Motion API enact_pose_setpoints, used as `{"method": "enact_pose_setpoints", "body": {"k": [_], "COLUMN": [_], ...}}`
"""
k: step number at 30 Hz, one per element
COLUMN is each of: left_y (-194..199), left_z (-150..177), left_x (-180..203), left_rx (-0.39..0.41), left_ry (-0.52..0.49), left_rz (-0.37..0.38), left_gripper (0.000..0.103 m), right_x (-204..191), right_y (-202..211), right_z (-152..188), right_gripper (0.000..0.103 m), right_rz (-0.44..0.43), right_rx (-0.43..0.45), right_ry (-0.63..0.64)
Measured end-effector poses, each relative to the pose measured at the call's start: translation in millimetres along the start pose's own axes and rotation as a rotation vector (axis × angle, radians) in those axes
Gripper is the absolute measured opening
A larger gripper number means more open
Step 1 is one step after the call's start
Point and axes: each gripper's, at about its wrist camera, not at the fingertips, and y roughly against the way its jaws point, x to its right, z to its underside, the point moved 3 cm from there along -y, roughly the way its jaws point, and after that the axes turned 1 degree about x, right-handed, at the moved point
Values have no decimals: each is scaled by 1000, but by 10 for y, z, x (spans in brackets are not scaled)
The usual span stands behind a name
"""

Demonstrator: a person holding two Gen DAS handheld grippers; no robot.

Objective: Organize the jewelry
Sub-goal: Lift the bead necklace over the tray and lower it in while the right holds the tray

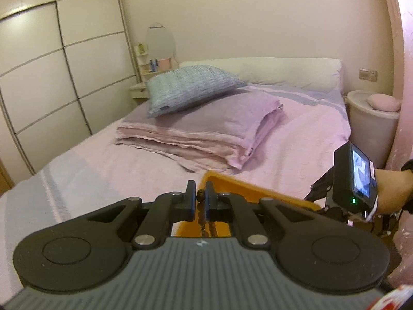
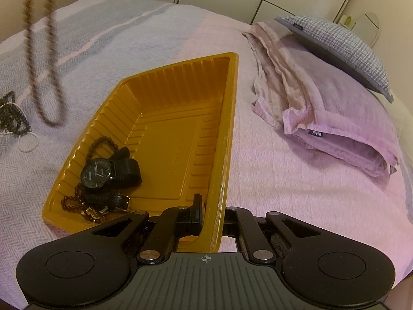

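A string of brown beads (image 1: 200,196) is pinched in my left gripper (image 1: 200,193), which is shut on it. The string hangs down as a long loop (image 2: 44,77), in the air to the left of the orange tray (image 2: 180,82). My right gripper (image 2: 211,211) is shut on the tray's right wall near its front corner. At the tray's near left end lie a black watch (image 2: 96,173), a dark bead bracelet (image 2: 99,140), an amber bead bracelet (image 2: 71,201) and a strap with a gold buckle (image 2: 117,200). The tray's far corner (image 1: 232,182) shows past the left gripper.
The tray lies on a bed with a pink and blue cover (image 2: 296,180). More dark beads (image 2: 10,118) and a white bead string (image 2: 27,142) lie on the cover at the left. A folded lilac blanket (image 2: 335,108) with a checked pillow (image 2: 343,44) sits beyond. Wardrobe doors (image 1: 38,77) line the left.
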Motion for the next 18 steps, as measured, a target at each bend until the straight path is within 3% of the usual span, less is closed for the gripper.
{"method": "enact_pose_setpoints", "body": {"k": [12,18], "left_y": [-1188,-1403], "left_z": [204,294], "left_x": [124,107], "left_rx": [-119,-162], "left_ry": [30,49], "left_rz": [-6,12], "left_gripper": [6,6], "right_x": [32,32], "right_y": [-28,-24], "right_z": [3,3], "right_gripper": [6,6], "right_rz": [-9,-12], "right_rx": [1,4], "right_ry": [-6,-4]}}
